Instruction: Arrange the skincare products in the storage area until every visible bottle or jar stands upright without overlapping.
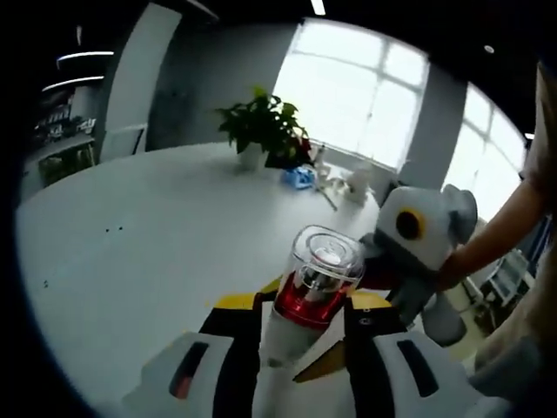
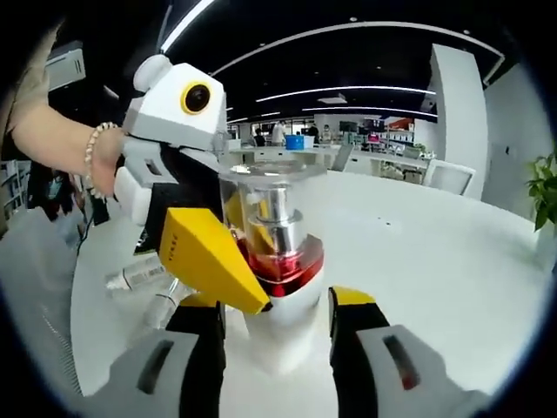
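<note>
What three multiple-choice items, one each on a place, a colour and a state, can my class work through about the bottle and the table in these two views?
1. Where is the potted plant?
A. on the far side of the white table, near the window
B. on the floor
C. between the gripper's sides

2. What colour is the band under the bottle's clear cap?
A. green
B. red
C. blue

3. How is the bottle held?
A. lying flat on the table
B. hanging from a hook
C. upright between both grippers

Answers: 1 A, the left gripper view shows it beyond the bottle by the window. 2 B, both views show red. 3 C, the left gripper and the right gripper flank it.
</note>
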A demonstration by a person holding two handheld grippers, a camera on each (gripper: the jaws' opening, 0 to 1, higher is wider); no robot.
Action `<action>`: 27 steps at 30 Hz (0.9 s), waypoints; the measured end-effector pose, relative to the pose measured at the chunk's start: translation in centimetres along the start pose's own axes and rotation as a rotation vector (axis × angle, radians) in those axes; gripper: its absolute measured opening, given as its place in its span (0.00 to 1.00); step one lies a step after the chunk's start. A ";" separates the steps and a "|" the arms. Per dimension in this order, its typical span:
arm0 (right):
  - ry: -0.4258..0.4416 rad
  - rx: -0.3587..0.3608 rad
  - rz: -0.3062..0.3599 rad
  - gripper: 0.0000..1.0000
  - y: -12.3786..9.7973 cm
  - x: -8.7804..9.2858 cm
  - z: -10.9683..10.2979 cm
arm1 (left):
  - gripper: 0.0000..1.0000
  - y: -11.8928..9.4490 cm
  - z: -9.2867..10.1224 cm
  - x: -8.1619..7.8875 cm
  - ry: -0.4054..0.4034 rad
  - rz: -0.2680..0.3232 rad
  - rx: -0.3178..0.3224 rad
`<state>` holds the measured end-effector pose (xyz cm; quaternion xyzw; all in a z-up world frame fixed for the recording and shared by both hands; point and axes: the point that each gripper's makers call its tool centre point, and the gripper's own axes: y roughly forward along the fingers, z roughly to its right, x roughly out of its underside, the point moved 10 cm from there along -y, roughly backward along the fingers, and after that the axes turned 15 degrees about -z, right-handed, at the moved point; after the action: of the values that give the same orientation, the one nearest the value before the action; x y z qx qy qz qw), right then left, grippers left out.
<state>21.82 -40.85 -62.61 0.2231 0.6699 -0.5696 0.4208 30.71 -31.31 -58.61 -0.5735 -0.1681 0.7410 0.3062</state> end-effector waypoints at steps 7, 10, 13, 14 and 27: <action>0.008 0.002 -0.010 0.54 -1.3 0.0 -0.9 | 0.51 -2.0 0.9 0.2 -0.010 -0.007 -0.032; 0.018 0.017 -0.016 0.57 -1.8 0.0 -1.5 | 0.55 -3.1 1.4 0.5 -0.023 -0.007 -0.046; 0.043 0.030 -0.018 0.59 -2.6 0.2 -2.2 | 0.61 -4.2 1.9 1.0 -0.059 0.003 -0.058; 0.049 0.038 -0.021 0.60 -2.8 0.2 -2.4 | 0.63 -4.6 2.1 1.3 -0.072 0.005 -0.066; 0.117 0.079 -0.013 0.70 -6.4 0.7 -5.6 | 0.79 -9.7 5.9 4.9 -0.194 0.035 -0.103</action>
<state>14.72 -37.24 -59.49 0.2682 0.6718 -0.5842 0.3681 26.83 -20.20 -54.82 -0.5169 -0.2247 0.7887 0.2454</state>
